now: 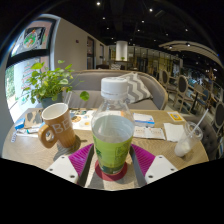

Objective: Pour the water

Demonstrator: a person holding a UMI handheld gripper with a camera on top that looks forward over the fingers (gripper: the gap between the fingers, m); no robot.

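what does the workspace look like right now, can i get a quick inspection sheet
surface: wooden table, papers on it
job's things: plastic bottle with green liquid between the pads; brown mug beside it; clear glass with a straw
clutter: booklets, potted plant
grippers: gripper, jaws close about the bottle, grip cannot be confirmed
cables: nothing seen
surroundings: sofa, framed picture, ceiling lights

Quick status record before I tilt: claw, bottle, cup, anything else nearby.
claw: fingers at both sides of the bottle, apparently shut on it
bottle: clear plastic, green label, cap on, upright
mug: brown, on the table left of the bottle
glass: clear, with a straw, to the right
table: wooden, papers lying behind the bottle
plant: behind the mug
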